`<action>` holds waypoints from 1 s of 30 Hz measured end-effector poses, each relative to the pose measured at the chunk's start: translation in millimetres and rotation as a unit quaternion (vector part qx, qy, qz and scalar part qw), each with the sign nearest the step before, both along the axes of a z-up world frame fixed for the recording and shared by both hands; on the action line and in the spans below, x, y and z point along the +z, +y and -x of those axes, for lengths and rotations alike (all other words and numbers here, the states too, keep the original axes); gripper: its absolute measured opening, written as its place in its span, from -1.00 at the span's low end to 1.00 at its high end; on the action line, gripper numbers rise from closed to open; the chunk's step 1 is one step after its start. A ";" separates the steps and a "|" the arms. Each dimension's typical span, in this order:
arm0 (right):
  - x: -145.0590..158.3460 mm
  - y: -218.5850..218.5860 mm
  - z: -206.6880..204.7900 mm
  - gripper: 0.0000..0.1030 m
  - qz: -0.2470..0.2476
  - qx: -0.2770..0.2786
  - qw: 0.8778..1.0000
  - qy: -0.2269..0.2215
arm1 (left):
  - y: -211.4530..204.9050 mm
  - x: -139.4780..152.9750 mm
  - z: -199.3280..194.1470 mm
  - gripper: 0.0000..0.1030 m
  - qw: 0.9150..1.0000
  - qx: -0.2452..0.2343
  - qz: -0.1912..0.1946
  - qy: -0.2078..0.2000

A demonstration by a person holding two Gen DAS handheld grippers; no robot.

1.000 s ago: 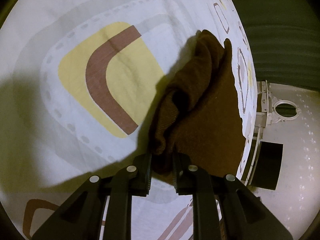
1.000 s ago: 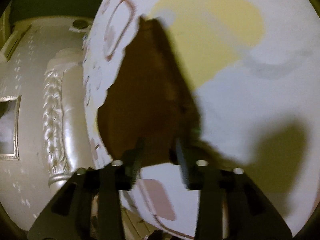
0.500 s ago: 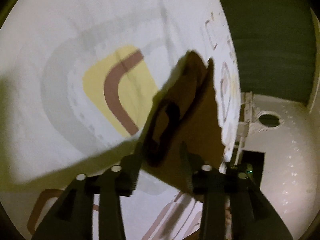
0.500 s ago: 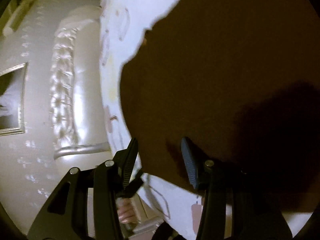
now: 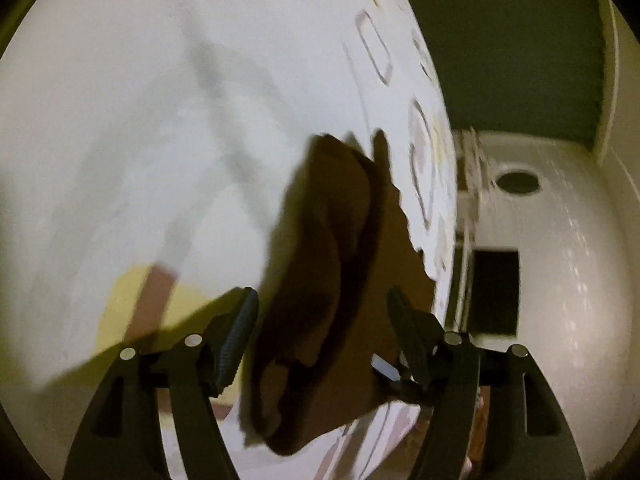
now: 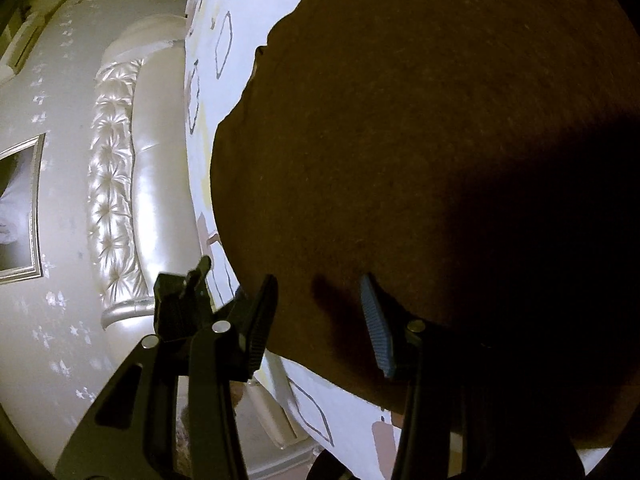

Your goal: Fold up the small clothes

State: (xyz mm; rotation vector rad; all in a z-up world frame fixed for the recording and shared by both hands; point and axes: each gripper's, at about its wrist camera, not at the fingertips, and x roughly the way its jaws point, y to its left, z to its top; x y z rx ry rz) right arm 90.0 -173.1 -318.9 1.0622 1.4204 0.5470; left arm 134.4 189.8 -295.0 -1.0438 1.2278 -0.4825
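A brown garment (image 5: pixel 328 256) lies bunched in a thick fold on the white patterned bed sheet (image 5: pixel 160 120). My left gripper (image 5: pixel 322 308) straddles the near end of that fold. Its jaws are opening, and the cloth sits loose between them with neither pad pressing on it. In the right wrist view the same garment (image 6: pixel 420 140) is spread flat and fills most of the picture, its right side in deep shadow. My right gripper (image 6: pixel 320 300) hovers open just over the garment's near edge, with nothing pinched between its fingers.
The sheet's (image 6: pixel 208 92) edge runs close to the garment on one side. Beyond it stand a cream tufted headboard (image 6: pixel 112 184), a pale patterned wall and a framed picture (image 6: pixel 20 216). A black gripper part (image 6: pixel 180 296) shows left of my right fingers.
My left jaws went from shut on the brown fold to wide apart, letting it go. My right gripper swung in low over the garment early on and has held still since.
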 end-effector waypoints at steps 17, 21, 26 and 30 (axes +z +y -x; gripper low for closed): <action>-7.7 -8.3 6.4 -0.17 -0.021 -0.016 1.000 -0.006 | -54.3 -3.6 -34.6 -0.54 0.990 -0.126 -0.061 0.004; -8.4 -9.5 6.9 -0.17 -0.023 -0.017 1.000 -0.004 | -66.0 5.7 -32.4 -0.71 0.985 -0.138 -0.100 0.007; -9.7 -10.4 7.6 -0.17 -0.028 -0.020 0.999 -0.002 | -73.8 29.3 -32.1 -0.75 0.985 -0.129 -0.115 -0.004; -9.5 -13.2 8.1 -0.16 -0.041 -0.025 0.999 0.003 | -83.0 51.1 -31.5 -0.75 0.985 -0.119 -0.121 -0.007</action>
